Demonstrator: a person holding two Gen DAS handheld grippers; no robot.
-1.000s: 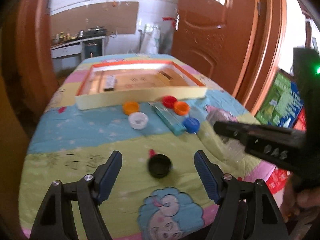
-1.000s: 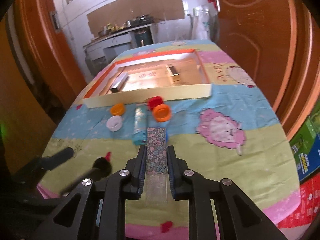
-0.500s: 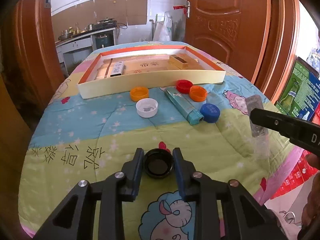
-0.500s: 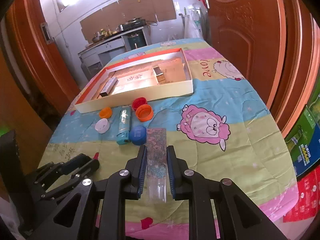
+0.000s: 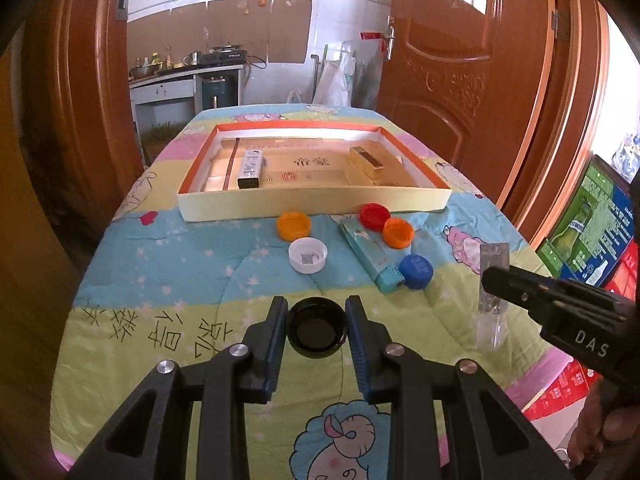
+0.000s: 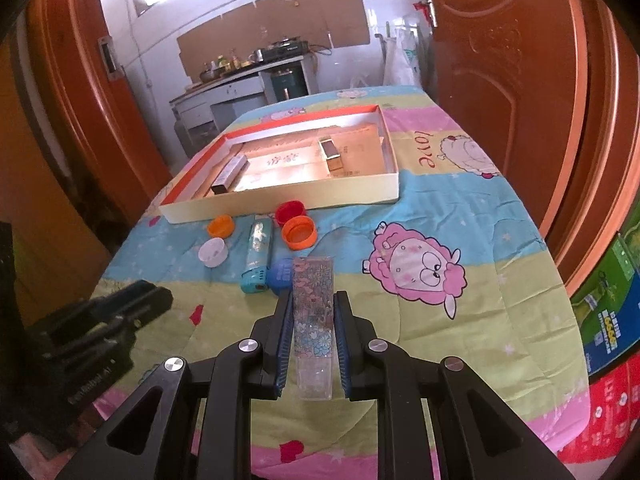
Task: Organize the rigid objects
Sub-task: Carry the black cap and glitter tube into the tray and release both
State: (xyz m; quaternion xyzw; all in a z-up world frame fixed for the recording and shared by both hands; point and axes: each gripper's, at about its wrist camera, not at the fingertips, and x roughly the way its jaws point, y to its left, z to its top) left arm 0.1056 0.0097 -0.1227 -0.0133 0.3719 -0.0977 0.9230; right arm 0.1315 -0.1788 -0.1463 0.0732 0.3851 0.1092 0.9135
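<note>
left gripper (image 5: 316, 322) clamps black cap (image 5: 316, 329).

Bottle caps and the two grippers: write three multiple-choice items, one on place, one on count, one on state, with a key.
1. Where does the white cap lie?
A. in the tray
B. on the quilt, in front of the tray
C. on the teal box

2. How many orange caps lie on the quilt?
A. one
B. two
C. four

3. What does the left gripper hold?
A. nothing
B. a blue cap
C. the black cap

Key:
1 B, it sits on the blue band short of the tray wall.
2 B, one on either side of the teal box.
3 C, both pads press its rim.
</note>
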